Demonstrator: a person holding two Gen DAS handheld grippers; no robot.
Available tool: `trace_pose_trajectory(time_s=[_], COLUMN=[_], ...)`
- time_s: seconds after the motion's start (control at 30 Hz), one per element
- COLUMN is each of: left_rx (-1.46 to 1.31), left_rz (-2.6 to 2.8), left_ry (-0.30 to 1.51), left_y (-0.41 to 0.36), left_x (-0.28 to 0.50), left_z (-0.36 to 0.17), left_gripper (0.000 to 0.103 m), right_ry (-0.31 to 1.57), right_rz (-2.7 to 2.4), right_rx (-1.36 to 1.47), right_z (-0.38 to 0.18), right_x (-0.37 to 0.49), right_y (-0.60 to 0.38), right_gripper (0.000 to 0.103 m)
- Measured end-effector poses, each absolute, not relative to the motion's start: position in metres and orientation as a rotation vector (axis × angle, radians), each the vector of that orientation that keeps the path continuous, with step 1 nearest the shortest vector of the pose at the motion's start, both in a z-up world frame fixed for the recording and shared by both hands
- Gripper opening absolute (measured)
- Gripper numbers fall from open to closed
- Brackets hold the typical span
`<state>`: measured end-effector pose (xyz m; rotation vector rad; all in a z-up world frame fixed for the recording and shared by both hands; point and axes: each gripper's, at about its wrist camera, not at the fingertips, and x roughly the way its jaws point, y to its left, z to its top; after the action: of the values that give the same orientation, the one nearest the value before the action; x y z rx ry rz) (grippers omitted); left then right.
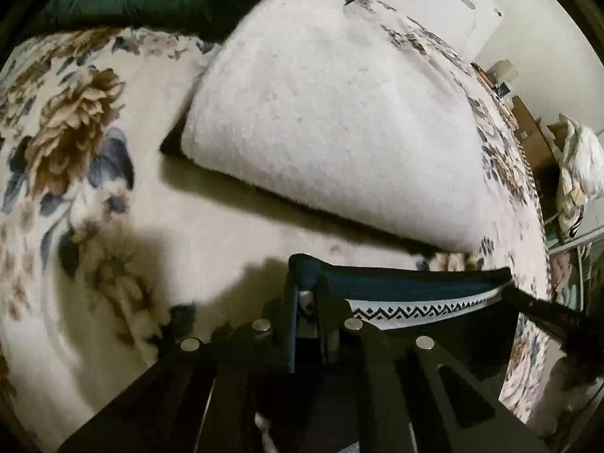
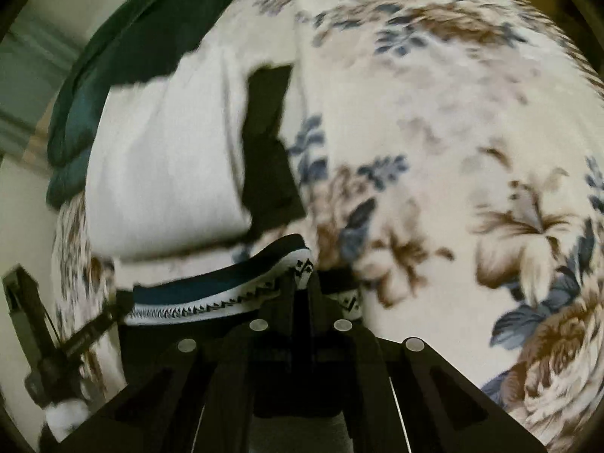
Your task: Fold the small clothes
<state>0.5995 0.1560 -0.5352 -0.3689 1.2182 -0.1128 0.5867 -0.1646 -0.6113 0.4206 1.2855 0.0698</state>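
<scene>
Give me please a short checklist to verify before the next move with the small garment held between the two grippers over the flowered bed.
1. Left gripper closed on the garment's waistband: ok.
2. Right gripper closed on the other end of the waistband: ok.
3. Band stretched between both grippers, without big sag: ok.
4. Garment body hanging free and untwisted below the band: cannot tell, hidden under the grippers.
5. Free floral blanket surface to lay it down, beside the white folded blanket: ok.
6. Black cloth by the white blanket out of the landing place: cannot tell.
</scene>
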Motion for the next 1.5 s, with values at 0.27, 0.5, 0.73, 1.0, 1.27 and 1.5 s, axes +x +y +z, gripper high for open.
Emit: trace_pose_trajectory(time_s=[0.27, 0.5, 0.73, 1.0, 1.27, 1.5], left_rx=[-0.397, -0.525, -0.524, -0.485, -0.543, -0.580], left_rz=[-0.167, -0.151, -0.166, -0.152, -0.152, -0.171], left_ry=[1.283, 1.262, 1.358, 1.299, 1.314, 1.321], left_y=[0.168, 0.191, 0.165, 0.151, 0.176, 0.181], left_x=[0.589, 0.454, 0.368, 0.376, 0.365, 0.364], left_z=[-0.528, -0.509, -0.534, -0.533, -0.535, -0.526], left_gripper=[0.012, 0.048, 0.048, 0.008, 0.005, 0.011], right_ry=[1.489, 1.576, 1.719, 1.680, 1.668, 1.712], right_rz=[0.109, 0.289, 0.353, 0.371, 0.251, 0.306], right_rx=[0.524, 0.561, 0.552, 0.370, 0.370, 0.463], right_z=[-0.642, -0.612, -0.639, -0.647, -0.637, -0.642], right_x=[0.595, 0.482, 0.379, 0.369, 0.357, 0.367], right_y=[-0.186, -0.222, -0.216, -0.189, -0.200, -0.200], right_gripper=[0.022, 0.044, 0.044, 0.008, 0.005, 0.018])
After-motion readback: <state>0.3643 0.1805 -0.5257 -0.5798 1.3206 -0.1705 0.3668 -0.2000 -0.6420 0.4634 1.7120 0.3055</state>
